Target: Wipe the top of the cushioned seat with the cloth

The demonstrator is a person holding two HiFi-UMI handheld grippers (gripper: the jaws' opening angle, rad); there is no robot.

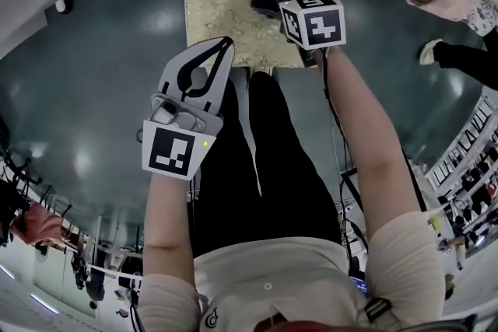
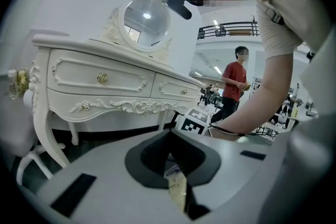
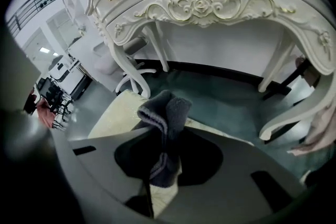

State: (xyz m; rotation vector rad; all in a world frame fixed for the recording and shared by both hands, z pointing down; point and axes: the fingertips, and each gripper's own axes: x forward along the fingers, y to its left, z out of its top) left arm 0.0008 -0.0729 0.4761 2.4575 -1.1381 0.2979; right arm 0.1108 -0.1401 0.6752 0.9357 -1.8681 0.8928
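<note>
Right claw: your right gripper (image 3: 163, 152) is clamped on the cloth (image 3: 164, 113), which bunches above the jaws.
Left claw: your left gripper (image 2: 171, 139) has its jaws together and holds nothing.
Cloth position: over the far right part of the seat (image 1: 218, 4); contact cannot be confirmed.
Progress: cloth is in hand and at the seat. No wiped area can be told apart, so judge most of the top left to cover.
Writing: none legible; only square markers on your grippers' cubes.

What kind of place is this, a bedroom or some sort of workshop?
Probably a large lab hall with a staged bedroom corner: an ornate white dressing table and round mirror, a cushioned seat, yet cluttered equipment and a standing person beyond.
</note>
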